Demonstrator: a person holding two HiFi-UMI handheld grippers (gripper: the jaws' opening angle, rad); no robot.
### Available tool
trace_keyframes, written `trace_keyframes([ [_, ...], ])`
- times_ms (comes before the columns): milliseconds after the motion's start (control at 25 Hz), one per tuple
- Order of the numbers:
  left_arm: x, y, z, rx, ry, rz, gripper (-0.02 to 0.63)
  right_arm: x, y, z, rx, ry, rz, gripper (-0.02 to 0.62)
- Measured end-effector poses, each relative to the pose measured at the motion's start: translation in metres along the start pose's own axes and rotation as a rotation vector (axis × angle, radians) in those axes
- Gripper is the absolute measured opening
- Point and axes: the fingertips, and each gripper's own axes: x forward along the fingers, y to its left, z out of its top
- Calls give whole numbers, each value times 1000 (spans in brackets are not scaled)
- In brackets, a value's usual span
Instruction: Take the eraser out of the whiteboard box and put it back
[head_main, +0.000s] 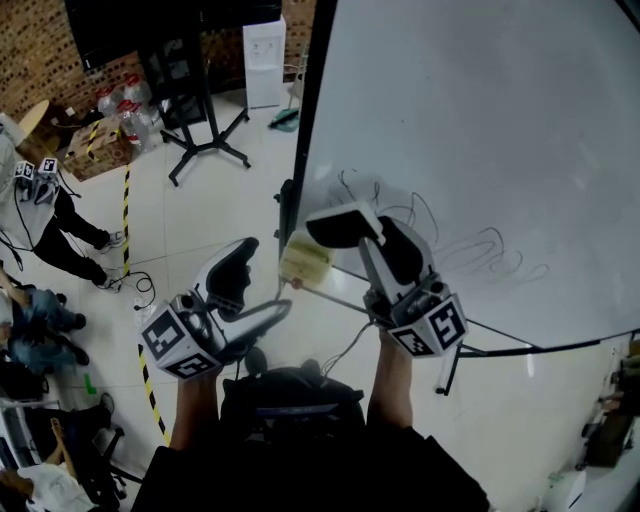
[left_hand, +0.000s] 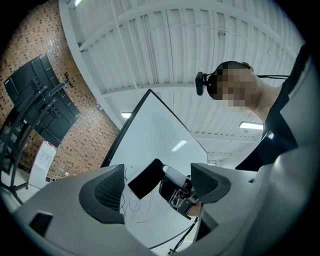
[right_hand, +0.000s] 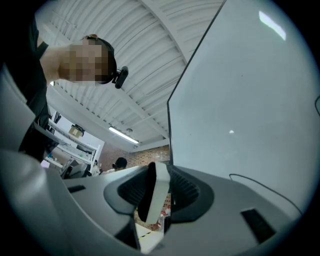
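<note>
Clearly, the eraser (head_main: 342, 226) was clamped edge-on in the right gripper (head_main: 372, 235), its long axis set across the jaws. The whiteboard box (head_main: 305, 262) was seen just below and left of it. The left gripper (head_main: 265, 282) was held agape and empty.

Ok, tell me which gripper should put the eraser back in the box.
Right. The right gripper is shut on the eraser, close beside the box; the left gripper is open, empty and farther off.
</note>
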Motion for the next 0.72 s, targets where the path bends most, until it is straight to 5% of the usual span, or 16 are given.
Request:
trace_keyframes([
  [720, -17, 11, -13, -39, 19, 47, 414, 6, -10, -95, 15, 204, -21, 152],
])
